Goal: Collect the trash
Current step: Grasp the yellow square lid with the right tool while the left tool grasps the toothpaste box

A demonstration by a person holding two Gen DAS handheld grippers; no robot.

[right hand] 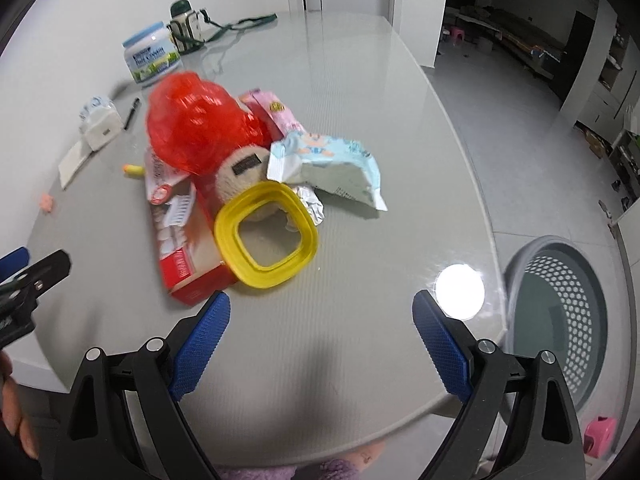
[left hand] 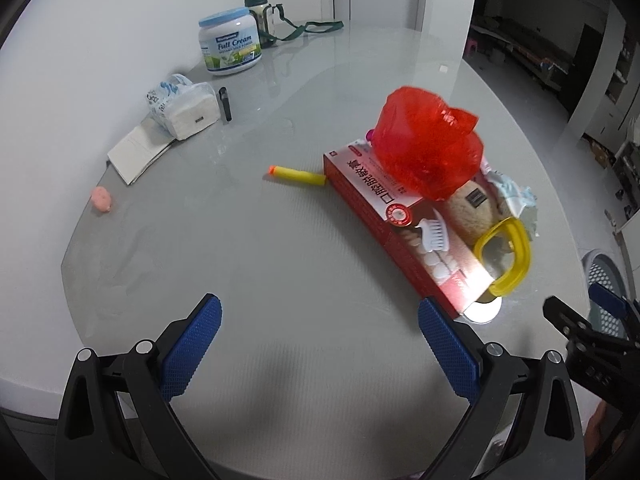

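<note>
Red plastic is covering much of what we are trying to read: one crumpled red bag (left hand: 426,142) is sitting on top of the pile and hiding the far end of the one red toothpaste box (left hand: 404,216), whose near end is partly washed out by glare in the left wrist view. Under the bag, one beige plush toy (left hand: 472,210) is showing only in part, and one yellow ring-shaped lid (right hand: 266,236) is leaning against it and the box. We are counting one pale blue wipes wrapper (right hand: 328,164), crumpled and lying just beside the plush, with a pink packet (right hand: 276,110) poking out behind the bag; its full shape is hidden, and the whole pile is blurring in the right wrist view. One yellow foam dart (left hand: 298,175) is lying with its end touching the box. Away from the pile, near the wall, we are seeing one pink lump (left hand: 102,199), too small to identify, one tissue pack (left hand: 182,106) resting on a booklet (left hand: 138,152), one black pen (left hand: 225,103), one milk powder tub (left hand: 230,42) and one flask (left hand: 260,16) with a green strap. All of this is sitting on the grey table (left hand: 280,240). One perforated grey basket (right hand: 560,312) is standing on the floor beside the table's edge, partly cut off by our right finger. We are holding the left gripper (left hand: 320,344) and the right gripper (right hand: 320,338) above the table's near edge, both spread wide and gripping nothing.
</note>
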